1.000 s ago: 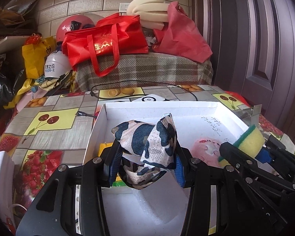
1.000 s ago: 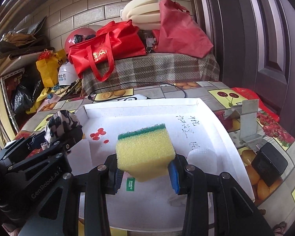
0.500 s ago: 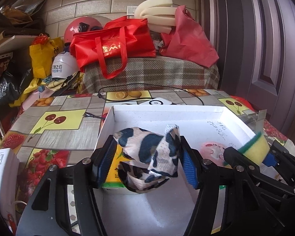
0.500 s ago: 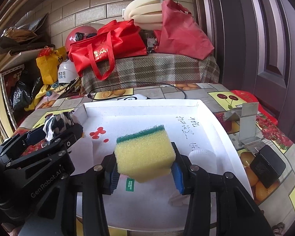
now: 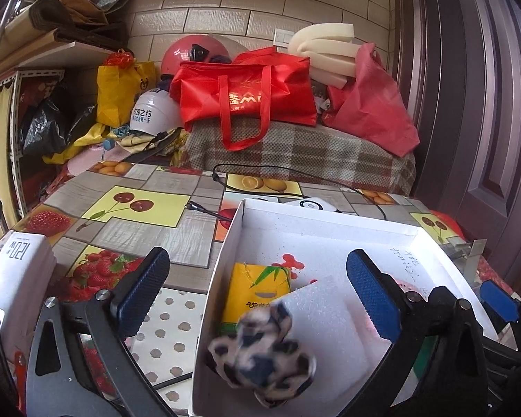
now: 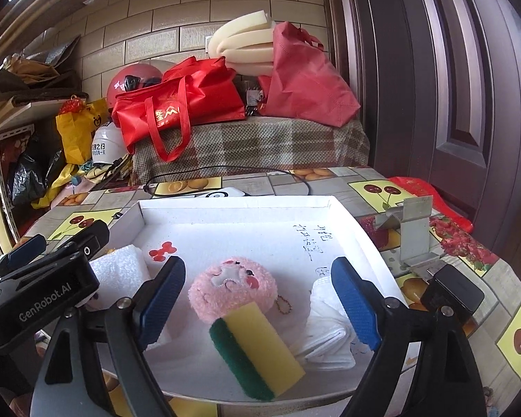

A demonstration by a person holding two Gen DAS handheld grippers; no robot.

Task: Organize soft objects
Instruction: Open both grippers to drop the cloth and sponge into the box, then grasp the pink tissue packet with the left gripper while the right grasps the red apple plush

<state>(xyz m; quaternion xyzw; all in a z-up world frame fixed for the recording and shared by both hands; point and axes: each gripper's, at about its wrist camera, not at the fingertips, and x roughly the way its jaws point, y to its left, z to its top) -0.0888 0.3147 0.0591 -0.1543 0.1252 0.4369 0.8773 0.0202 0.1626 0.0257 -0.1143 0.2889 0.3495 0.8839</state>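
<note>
The left gripper [image 5: 260,299] is standing wide apart and gripping nothing. Just below and between its fingers [image 5: 140,290] a black-and-white patterned cloth [image 5: 260,358] is showing blurred, inside the near left corner of the white box [image 5: 330,236]. Whether the cloth is resting on the box floor or is clear of it I cannot tell. Beyond the cloth, between the fingers, a yellow packet [image 5: 257,292] is lying flat, with a white foam sheet [image 5: 326,316] just to its right.

The right gripper [image 6: 258,299] is also spread open and empty. Between its fingers [image 6: 163,299] a yellow sponge [image 6: 260,347] with a green scouring side is lying on the box floor [image 6: 246,236], tilted — its far end touching a pink plush [image 6: 232,288] that is sitting just ahead. A folded white cloth [image 6: 330,330] is lying by the right finger, partly behind it, and another white cloth [image 6: 118,271] is lying off to the left, beside the left gripper's body.

The box is sitting on the counter [image 5: 121,222], which is wearing a fruit-print cover. A black cable [image 5: 295,187] is trailing across the counter beyond the box.
</note>
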